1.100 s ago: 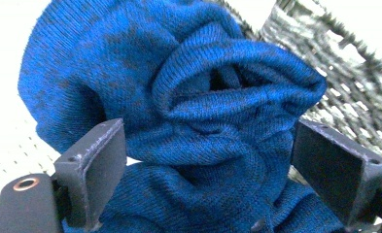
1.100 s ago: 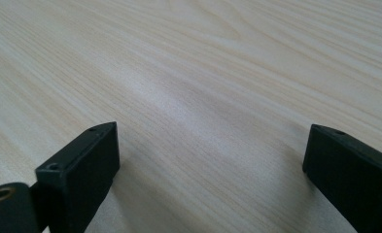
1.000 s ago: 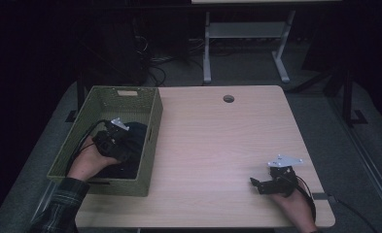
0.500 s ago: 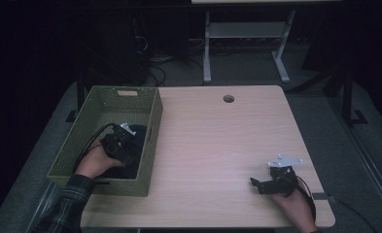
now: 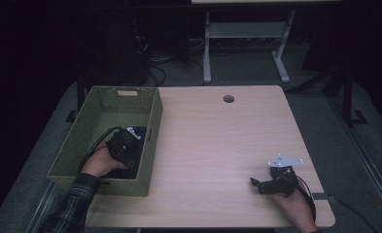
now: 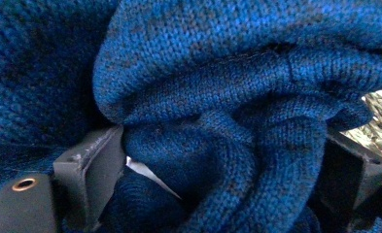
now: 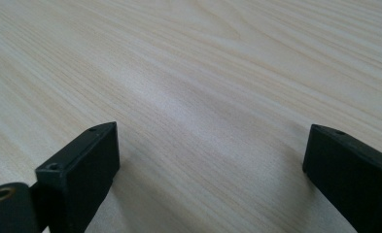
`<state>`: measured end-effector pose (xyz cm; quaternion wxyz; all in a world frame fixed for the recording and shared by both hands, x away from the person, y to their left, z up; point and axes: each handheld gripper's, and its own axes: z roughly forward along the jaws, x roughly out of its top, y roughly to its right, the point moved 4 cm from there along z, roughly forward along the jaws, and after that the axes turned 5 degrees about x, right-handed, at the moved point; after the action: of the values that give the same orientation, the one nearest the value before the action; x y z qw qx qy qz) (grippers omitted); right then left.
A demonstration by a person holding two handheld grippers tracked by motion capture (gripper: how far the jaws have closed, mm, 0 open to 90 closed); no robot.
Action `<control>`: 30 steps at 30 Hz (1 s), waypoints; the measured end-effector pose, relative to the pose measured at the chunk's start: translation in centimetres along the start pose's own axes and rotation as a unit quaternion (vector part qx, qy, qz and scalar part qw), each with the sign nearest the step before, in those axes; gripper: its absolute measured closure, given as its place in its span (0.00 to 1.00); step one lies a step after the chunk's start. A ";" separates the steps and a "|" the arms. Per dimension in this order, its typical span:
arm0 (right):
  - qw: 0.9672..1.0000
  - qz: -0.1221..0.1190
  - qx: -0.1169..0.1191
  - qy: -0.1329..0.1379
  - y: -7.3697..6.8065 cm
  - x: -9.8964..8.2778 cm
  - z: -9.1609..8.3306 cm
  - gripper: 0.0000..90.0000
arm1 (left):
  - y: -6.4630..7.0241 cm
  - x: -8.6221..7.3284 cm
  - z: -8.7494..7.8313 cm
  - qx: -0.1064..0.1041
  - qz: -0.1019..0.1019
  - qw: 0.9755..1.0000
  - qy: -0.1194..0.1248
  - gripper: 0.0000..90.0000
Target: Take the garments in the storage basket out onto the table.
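A blue knitted garment (image 6: pixel 217 77) lies in the green woven basket (image 5: pixel 152 127) at the table's left. In the high view it shows as a dark heap (image 5: pixel 139 132) at the basket's bottom. My left gripper (image 6: pixel 222 160) is pushed down into it, and bunched folds lie between the jaws, which stand wide apart. A white tag (image 6: pixel 147 171) peeks out by the left jaw. From above, the left gripper (image 5: pixel 126 146) sits inside the basket against its right wall. My right gripper (image 5: pixel 256 185) rests open on the table's near right corner, with bare wood between its jaws (image 7: pixel 210 145).
The light wooden table (image 5: pixel 217 141) has a round cable hole (image 5: pixel 228 99) near its far edge. Behind the table stands a white frame (image 5: pixel 247 34) on a dark floor with cables. The basket's walls hem in the left hand.
My left gripper has sunk lower into the basket and shifted slightly toward the near side, onto the garment. The right gripper has stayed put.
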<state>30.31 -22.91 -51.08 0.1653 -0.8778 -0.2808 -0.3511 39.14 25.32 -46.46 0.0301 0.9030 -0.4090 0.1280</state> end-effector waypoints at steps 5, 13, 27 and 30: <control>1.000 0.000 0.000 0.000 0.0 0.0 0.0 0.06 | -0.2 -0.1 0.0 -0.014 -0.004 1.000 -0.001 0.21; 1.000 0.000 0.000 0.000 0.0 0.0 0.0 0.06 | -0.8 -0.4 -1.0 -0.024 -0.008 1.000 0.013 0.64; 1.000 0.000 0.000 0.000 0.0 0.0 0.0 0.06 | -0.9 0.2 -3.5 -0.029 -0.015 0.999 0.003 0.80; 1.000 0.000 0.000 0.000 0.0 0.0 0.0 0.06 | -0.9 0.4 -4.4 -0.021 -0.012 1.000 0.010 0.80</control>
<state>30.30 -22.91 -51.08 0.1652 -0.8779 -0.2807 -0.3510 39.18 26.36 -42.09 0.0550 0.9058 -0.4002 0.1274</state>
